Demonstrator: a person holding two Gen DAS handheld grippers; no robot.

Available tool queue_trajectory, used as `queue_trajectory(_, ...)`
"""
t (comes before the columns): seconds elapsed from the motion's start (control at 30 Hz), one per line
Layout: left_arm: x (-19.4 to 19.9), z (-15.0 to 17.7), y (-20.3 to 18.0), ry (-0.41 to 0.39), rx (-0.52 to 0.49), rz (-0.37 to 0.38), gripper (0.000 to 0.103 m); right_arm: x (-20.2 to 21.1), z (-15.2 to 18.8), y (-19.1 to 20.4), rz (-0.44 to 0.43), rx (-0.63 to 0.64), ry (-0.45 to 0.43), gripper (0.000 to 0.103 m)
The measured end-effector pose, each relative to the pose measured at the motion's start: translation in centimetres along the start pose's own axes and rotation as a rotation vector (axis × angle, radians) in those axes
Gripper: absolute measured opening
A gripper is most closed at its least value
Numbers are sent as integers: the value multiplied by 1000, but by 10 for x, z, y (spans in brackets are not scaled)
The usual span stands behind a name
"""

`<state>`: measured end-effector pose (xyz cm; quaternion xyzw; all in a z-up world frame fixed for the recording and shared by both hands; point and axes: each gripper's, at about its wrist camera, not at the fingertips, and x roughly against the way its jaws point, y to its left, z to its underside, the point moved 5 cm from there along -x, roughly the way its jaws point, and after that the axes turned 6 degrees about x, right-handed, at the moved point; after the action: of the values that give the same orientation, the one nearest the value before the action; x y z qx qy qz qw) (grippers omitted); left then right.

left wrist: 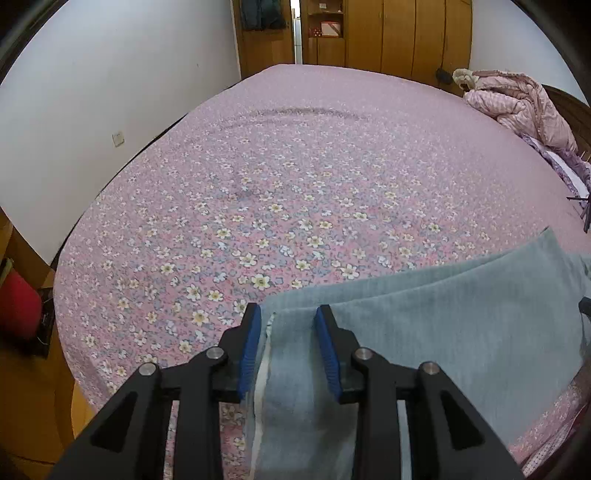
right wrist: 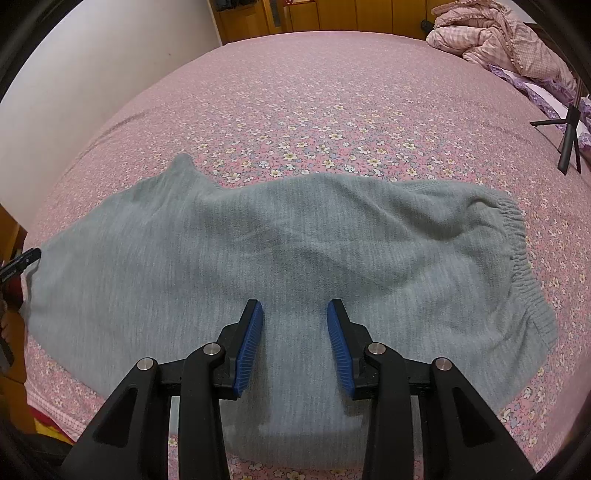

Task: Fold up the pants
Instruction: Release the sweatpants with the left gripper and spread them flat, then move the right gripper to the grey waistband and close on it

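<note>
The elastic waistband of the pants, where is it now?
In the right wrist view, the waistband lies at the right end of the grey-green pants, on the floral bedsheet, right of the right gripper.

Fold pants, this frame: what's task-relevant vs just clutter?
Job:
- grey-green pants, flat on the bed, elastic waistband at right
- left gripper, open, jaws either side of the pants' left end
- right gripper, open, over the pants

Lying about:
- floral bedsheet
- pink quilt
- small black tripod
- wooden wardrobe
</note>
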<state>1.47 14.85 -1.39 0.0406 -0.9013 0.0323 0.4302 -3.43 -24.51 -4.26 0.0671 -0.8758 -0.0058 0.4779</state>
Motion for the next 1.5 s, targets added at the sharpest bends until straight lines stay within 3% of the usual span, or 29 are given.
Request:
queue_trajectory(0.2, 2, 7, -8, -23, -35, -8, 27, 0, 0, 0, 5, 6, -3, 38)
queue_trajectory(0.37, 2, 11, -9, -16, -25, 21, 7, -1, 0, 1, 5, 9, -4, 38)
queue_trajectory(0.6, 21, 3, -11, -87, -4, 39, 5, 2, -5, 5, 25, 15, 0, 38)
queue_trajectory(0.77, 5, -7, -2, -56, 32, 15, 5, 9, -30, 26, -56, 50, -63, 38)
queue_trajectory(0.97, -13, -3, -8, -32, 26, -42, 5, -15, -67, 76, -202, 168, -50, 38)
queue_trajectory(1.07, -13, -1, -5, -23, 31, -51, 6, -54, -83, 90, -162, 189, 16, 38)
queue_trajectory(1.13, -13, 0, -1, -19, 37, -84, 13, -68, -99, 95, -104, 224, -36, 38)
queue_trajectory(1.27, -5, 1, 16, -10, 69, -174, 13, -76, -112, 105, -47, 243, -29, 39)
queue_trajectory(1.37, 8, 5, 23, -6, 113, -134, 16, -76, -114, 107, -68, 248, -40, 39)
queue_trajectory(1.43, 21, 7, 22, -6, 148, -91, 26, -71, -113, 101, -99, 215, -42, 39)
queue_trajectory(1.5, 31, 9, 14, -10, 165, -56, 42, -62, -111, 93, -106, 185, -35, 39)
